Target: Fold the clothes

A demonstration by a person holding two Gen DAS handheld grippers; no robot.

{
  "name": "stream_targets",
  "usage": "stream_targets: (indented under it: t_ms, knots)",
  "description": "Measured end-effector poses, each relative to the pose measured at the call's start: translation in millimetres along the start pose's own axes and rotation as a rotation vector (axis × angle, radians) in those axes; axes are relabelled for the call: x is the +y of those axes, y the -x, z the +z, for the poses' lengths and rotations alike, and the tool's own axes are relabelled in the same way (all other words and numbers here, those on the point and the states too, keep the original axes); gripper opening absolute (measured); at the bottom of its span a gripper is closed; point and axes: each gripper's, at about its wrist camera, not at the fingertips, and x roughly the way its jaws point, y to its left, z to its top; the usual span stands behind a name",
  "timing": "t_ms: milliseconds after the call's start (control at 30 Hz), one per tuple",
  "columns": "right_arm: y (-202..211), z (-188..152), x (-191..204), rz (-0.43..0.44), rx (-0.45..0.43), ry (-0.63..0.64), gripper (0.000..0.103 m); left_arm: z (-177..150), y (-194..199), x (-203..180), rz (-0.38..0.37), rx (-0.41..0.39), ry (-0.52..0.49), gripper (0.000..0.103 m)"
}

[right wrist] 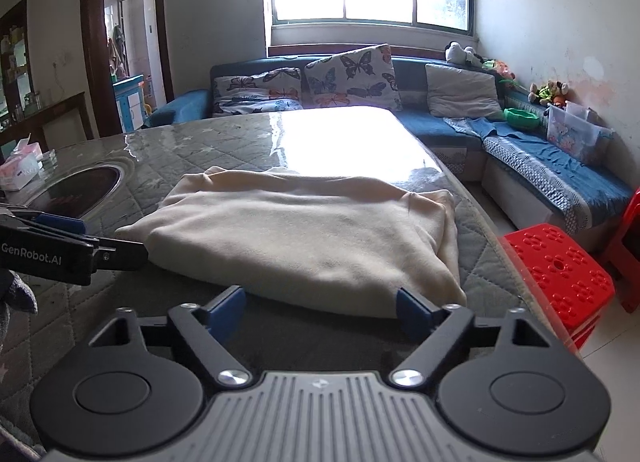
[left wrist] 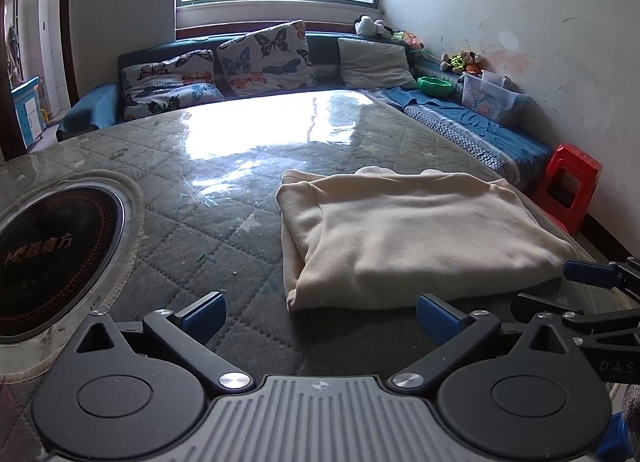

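Garment (left wrist: 416,238) just beyond spread fingers (left wrist: 204,312)

quilted table (left wrist: 168,181), sofa (right wrist: 440,129), red stool (right wrist: 556,274)

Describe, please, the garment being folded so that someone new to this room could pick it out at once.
Start at the large quilted grey-green table under a glossy clear cover, in front of the blue sofa. Near its front edge, just ahead of both open grippers, lies the folded cream garment. It is the only cloth on the table: plain, pale and soft, unlike the butterfly-print cushions behind.
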Motion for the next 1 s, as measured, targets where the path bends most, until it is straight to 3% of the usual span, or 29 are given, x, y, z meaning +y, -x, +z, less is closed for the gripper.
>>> stream_targets:
  t_ms: [333,1000]
  knots:
    - [19,-7,11,-0.029,-0.030,0.008,0.103,-13,19,-1,0.004,-0.028,-0.006,0.103]
    - [39,-26,17,-0.037,-0.040,-0.039,0.103,-38,42,-1,0.007,-0.040,0.000,0.103]
